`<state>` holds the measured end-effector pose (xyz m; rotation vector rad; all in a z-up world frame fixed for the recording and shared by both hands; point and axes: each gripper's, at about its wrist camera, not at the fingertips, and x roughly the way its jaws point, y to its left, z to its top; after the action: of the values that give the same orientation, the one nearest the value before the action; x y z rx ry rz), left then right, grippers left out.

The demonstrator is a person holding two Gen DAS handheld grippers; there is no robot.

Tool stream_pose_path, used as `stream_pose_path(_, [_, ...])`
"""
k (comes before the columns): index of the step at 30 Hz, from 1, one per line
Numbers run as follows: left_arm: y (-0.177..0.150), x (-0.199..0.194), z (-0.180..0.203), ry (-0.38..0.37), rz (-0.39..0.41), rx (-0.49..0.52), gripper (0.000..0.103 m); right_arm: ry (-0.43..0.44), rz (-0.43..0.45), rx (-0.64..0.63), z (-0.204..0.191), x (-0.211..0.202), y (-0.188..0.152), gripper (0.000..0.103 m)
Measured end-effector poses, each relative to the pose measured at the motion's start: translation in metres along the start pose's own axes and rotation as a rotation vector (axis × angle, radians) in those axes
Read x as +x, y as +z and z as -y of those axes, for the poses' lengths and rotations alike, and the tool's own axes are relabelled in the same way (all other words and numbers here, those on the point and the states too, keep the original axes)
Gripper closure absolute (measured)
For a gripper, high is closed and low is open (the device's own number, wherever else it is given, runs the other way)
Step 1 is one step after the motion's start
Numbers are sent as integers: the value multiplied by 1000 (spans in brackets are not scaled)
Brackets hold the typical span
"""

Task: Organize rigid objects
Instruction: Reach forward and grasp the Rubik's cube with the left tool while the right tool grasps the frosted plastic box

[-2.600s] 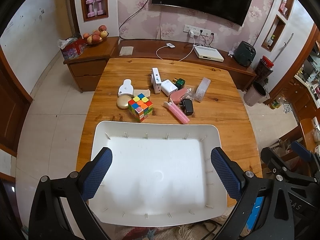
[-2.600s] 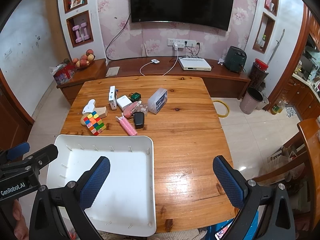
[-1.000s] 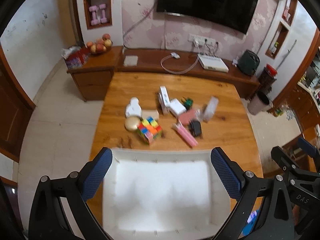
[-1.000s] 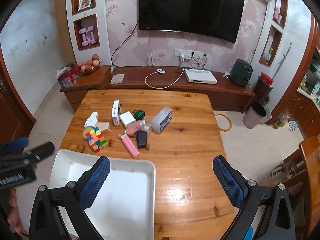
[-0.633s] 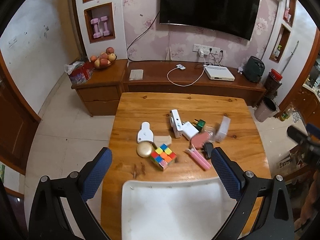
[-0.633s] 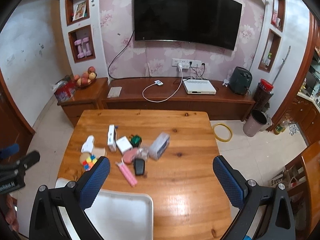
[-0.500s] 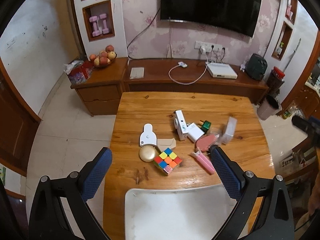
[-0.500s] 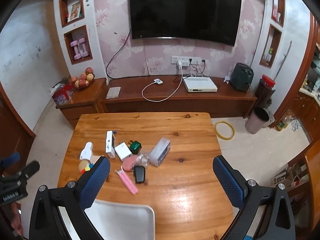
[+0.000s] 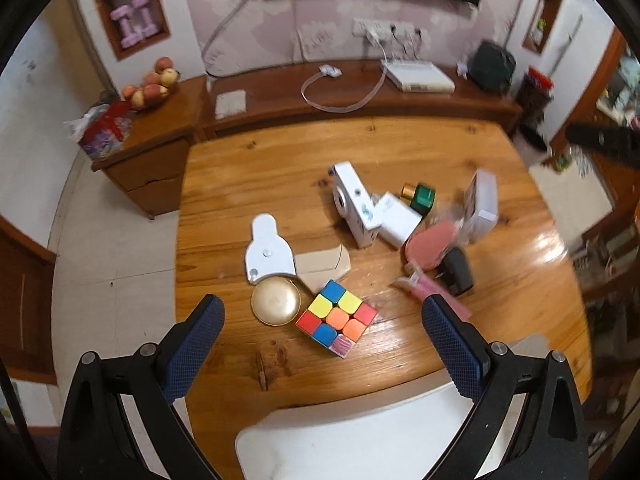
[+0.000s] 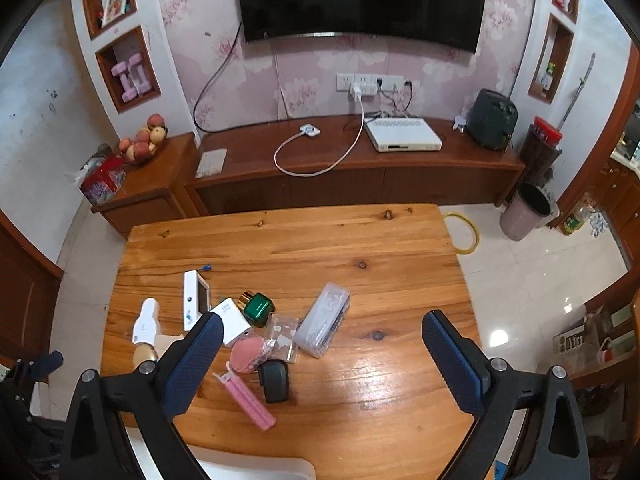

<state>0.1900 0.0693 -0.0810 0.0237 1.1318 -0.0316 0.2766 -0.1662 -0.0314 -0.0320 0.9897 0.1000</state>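
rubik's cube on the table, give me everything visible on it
The multicoloured three-by-three puzzle cube sits flat on the wooden table, one corner turned towards the camera. Its top shows blue, yellow, red, orange and pink glossy plastic tiles. It lies just right of the round gold compact and in front of the beige card box, close to both; contact is unclear. No gripper touches it.

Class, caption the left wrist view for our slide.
Open left claw hovers above a colourful puzzle cube among clutter on a wooden table.

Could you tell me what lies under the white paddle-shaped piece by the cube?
The white piece overlaps a beige card and the gold disc's rim. Anything beneath its middle is hidden.
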Motion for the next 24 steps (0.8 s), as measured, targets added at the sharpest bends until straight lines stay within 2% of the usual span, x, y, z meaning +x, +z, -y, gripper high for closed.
stream_pose_path(2, [0, 18, 1, -28, -53, 20, 4, -8, -22, 6, -1, 20, 4, 6])
stream_pose_path(4, [0, 38, 5, -60, -114, 47, 4, -12, -54, 12, -2, 39, 6, 12])
stream_pose_path(6, [0, 52, 9, -35, -143, 89, 4, -6, -96, 28, -1, 60, 6, 17])
stream_pose_path(10, [-3, 73, 14, 27, -178, 157, 4, -7, -166, 50, 1, 99, 5, 19])
stream_pose_path(15, [-4, 91, 11, 47, -225, 158, 4, 14, -245, 95, 6, 139, 0, 26])
stream_pose_path(19, [-3, 99, 8, 8, -248, 149, 4, 14, -311, 120, 7, 166, -7, 30])
stream_pose_path(24, [-2, 101, 18, 37, -248, 204, 4, 12, -392, 141, 8, 191, -16, 46])
